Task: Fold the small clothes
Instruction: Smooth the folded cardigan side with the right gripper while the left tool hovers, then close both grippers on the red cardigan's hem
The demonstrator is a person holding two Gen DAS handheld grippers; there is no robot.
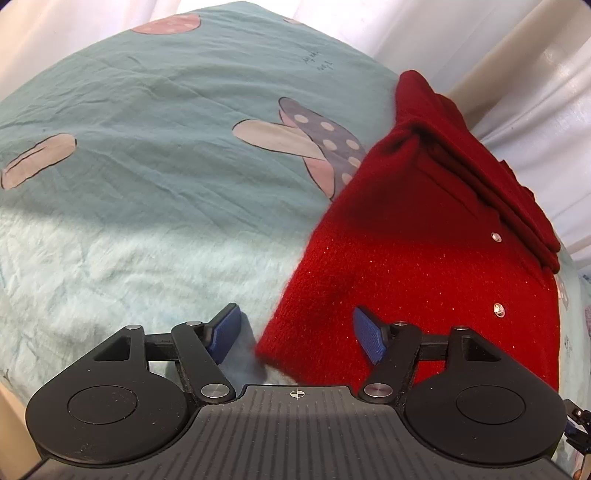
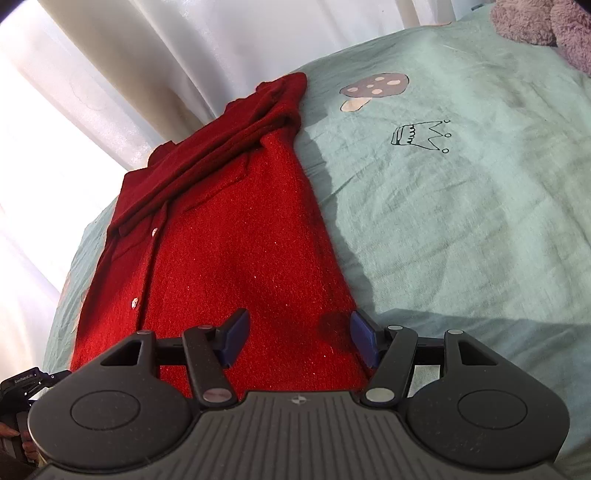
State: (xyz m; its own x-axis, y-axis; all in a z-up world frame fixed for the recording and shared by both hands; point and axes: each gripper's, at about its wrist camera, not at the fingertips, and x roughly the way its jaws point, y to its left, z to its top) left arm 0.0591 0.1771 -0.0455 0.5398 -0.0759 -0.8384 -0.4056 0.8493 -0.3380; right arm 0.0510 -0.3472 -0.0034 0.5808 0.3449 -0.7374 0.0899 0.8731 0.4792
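Note:
A small red knitted cardigan (image 1: 424, 258) with pearl buttons lies flat on a teal bedsheet (image 1: 147, 147), its sleeves folded across the upper part. My left gripper (image 1: 299, 334) is open and empty, its jaws either side of the garment's lower left corner, just above it. In the right wrist view the same cardigan (image 2: 229, 240) stretches away from me. My right gripper (image 2: 297, 339) is open and empty over the hem, near the garment's right edge.
The sheet (image 2: 461, 221) has mushroom and crown prints. White curtains (image 2: 129, 74) hang behind the bed edge close to the cardigan. A grey plush toy (image 2: 543, 26) sits at the far right corner. The other gripper (image 2: 18, 398) shows at lower left.

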